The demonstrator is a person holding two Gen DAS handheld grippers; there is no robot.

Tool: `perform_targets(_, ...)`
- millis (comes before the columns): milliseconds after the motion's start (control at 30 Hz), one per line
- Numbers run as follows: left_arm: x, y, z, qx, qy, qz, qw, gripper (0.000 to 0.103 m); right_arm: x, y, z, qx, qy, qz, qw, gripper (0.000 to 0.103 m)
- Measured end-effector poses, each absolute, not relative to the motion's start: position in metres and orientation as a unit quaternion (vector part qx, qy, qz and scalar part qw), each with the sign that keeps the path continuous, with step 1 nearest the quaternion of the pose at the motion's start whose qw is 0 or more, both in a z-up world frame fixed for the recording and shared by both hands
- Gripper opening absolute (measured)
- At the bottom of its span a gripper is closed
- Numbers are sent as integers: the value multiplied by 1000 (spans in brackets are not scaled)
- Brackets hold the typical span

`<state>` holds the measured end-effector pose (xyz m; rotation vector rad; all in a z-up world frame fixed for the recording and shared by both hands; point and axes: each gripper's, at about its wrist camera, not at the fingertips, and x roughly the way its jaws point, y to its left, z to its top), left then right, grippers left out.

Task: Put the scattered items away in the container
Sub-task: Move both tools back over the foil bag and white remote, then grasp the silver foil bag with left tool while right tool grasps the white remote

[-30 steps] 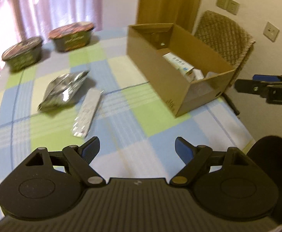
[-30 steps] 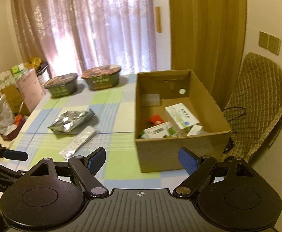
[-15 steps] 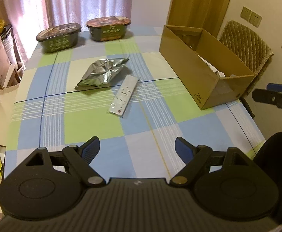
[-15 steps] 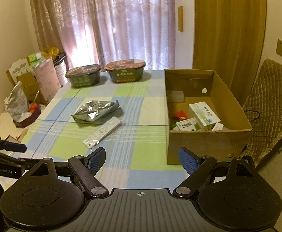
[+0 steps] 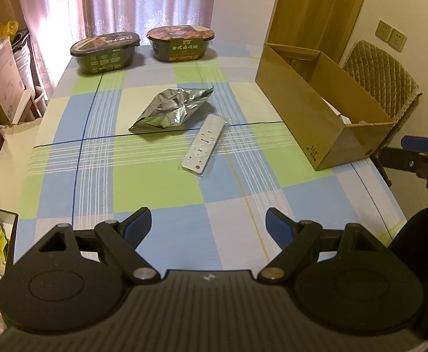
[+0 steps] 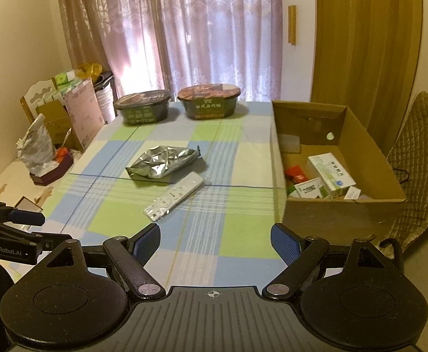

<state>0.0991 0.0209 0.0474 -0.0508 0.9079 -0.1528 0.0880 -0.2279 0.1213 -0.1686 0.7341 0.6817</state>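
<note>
On the checked tablecloth (image 5: 155,184) lie a crumpled silver foil bag (image 5: 172,111) (image 6: 162,161) and, just in front of it, a white remote control in clear wrap (image 5: 204,144) (image 6: 174,196). Two dark instant-food bowls (image 5: 105,52) (image 5: 181,42) (image 6: 142,111) (image 6: 208,101) stand at the far edge. An open cardboard box (image 5: 307,111) (image 6: 357,135) at the table's right side holds several small boxes and packets (image 6: 329,173). My left gripper (image 5: 208,227) and right gripper (image 6: 215,242) are both open and empty, held over the near edge, well short of the items.
A quilted chair (image 5: 382,70) (image 6: 419,158) stands right of the box. Left of the table are cartons, bags and clutter (image 6: 58,123). Curtains (image 6: 184,29) hang behind. The right gripper's side shows at the left wrist view's right edge (image 5: 419,154).
Both grippers have pulled back and risen from the table, so more of the room shows. The left one has swung left, away from the box. Nothing on the table moved.
</note>
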Motion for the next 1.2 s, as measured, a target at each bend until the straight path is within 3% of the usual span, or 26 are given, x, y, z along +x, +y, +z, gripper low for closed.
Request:
perform_targets(500, 136, 61, 36, -15, 444, -49, 894, 82, 104, -161, 86, -80, 393, 357, 843, 88)
perform_targets(867, 233, 81, 16, 69, 435, -79, 894, 82, 166, -102, 44, -28, 440, 331, 834, 88)
perform_targets(1200, 325, 98, -7, 87, 440, -118, 886, 82, 232, -69, 3, 12, 465, 294, 835, 88)
